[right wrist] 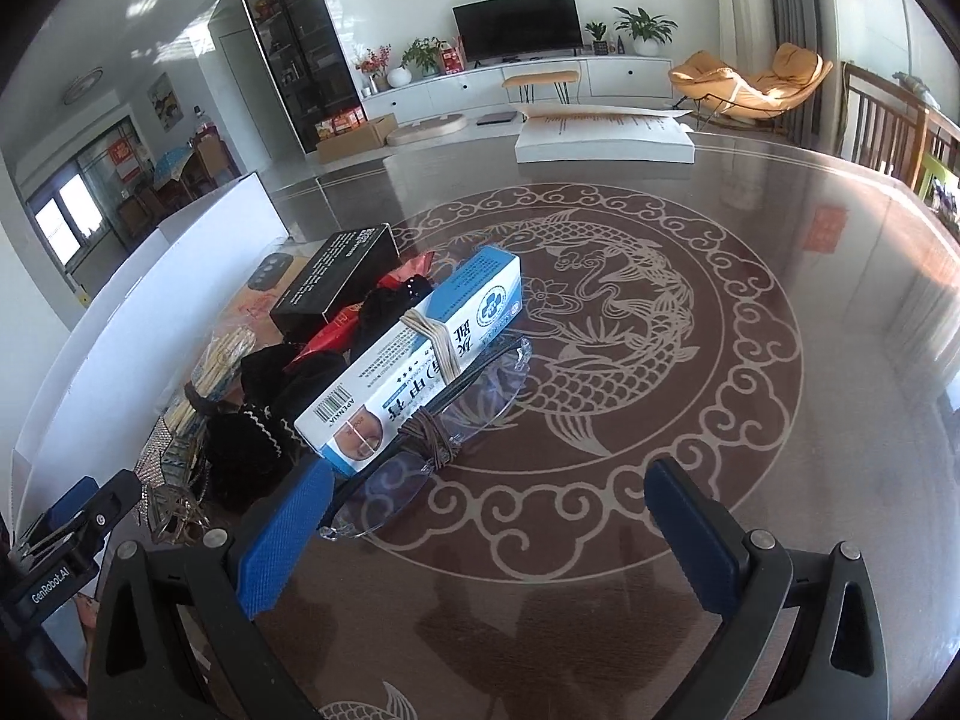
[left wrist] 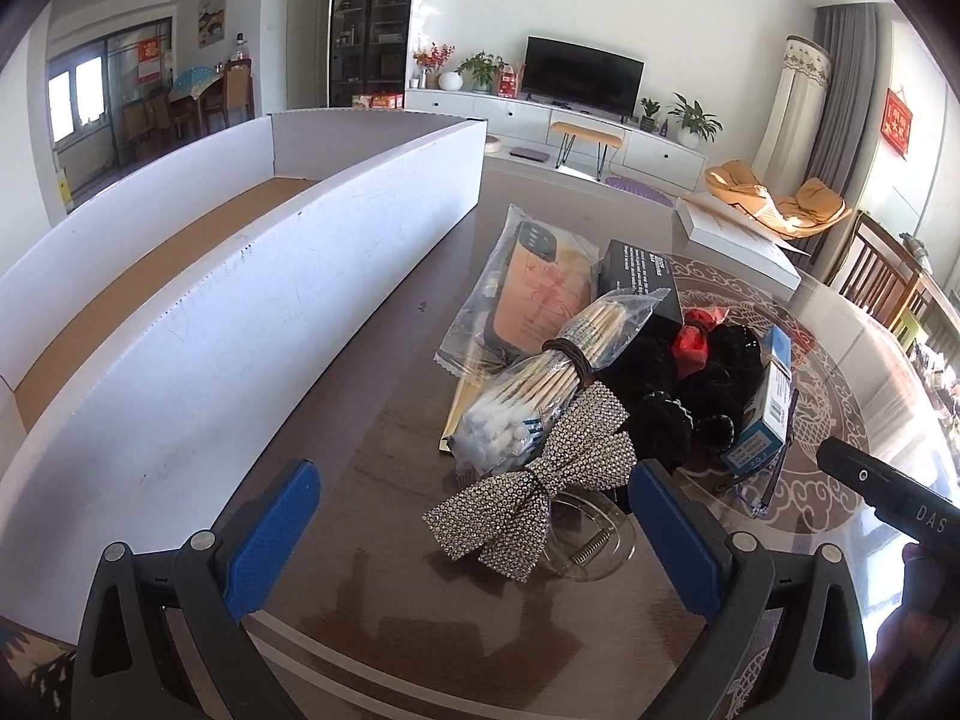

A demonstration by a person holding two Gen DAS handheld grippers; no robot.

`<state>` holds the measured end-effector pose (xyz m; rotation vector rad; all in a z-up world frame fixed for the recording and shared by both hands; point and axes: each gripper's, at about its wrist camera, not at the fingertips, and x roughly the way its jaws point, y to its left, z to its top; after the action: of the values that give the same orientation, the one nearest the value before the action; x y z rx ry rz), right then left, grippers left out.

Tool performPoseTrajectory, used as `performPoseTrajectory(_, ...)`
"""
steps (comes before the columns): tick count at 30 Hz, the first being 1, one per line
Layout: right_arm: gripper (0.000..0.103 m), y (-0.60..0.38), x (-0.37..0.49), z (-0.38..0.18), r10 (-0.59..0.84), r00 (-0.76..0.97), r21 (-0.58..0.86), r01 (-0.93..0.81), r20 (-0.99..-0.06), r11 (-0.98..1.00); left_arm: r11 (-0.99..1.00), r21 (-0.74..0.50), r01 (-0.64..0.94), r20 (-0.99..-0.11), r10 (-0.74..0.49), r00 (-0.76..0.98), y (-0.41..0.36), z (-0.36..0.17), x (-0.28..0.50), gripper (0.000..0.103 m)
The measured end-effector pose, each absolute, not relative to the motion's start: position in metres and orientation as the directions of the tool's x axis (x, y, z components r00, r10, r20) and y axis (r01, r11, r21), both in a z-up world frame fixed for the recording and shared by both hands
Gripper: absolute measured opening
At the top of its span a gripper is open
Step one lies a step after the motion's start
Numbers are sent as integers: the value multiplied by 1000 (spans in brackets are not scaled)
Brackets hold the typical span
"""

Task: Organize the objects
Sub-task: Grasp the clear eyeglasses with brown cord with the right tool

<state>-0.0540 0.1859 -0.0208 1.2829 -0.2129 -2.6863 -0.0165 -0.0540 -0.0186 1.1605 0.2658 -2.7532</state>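
Note:
A pile of small items lies on the brown table. A rhinestone bow clip [left wrist: 528,474] is nearest my open left gripper [left wrist: 474,534], just ahead of its fingertips. Behind it lie a bundle of cotton swabs [left wrist: 540,384], a bagged phone case [left wrist: 534,294], a black box [left wrist: 642,276], a black fuzzy item [left wrist: 690,390] and a blue-white carton [left wrist: 765,408]. In the right wrist view the carton [right wrist: 414,354] rests on clear glasses [right wrist: 420,456], just ahead of the left finger of my open right gripper [right wrist: 492,516]. The white cardboard tray [left wrist: 252,276] stands left.
A flat white box [right wrist: 603,135] lies at the table's far side. The table [right wrist: 750,300] has a fish pattern under glass, bare to the right of the pile. A wooden chair [right wrist: 888,120] stands at the far right edge. The right gripper's body [left wrist: 882,492] shows in the left view.

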Motion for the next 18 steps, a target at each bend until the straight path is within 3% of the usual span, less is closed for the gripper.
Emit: performPoseTrajectory(18,103,158,-82,-42,-41,-542,-4,81,-839,-997,-979,-112,170,-731,-35,-682,-48,-20,-19,103)
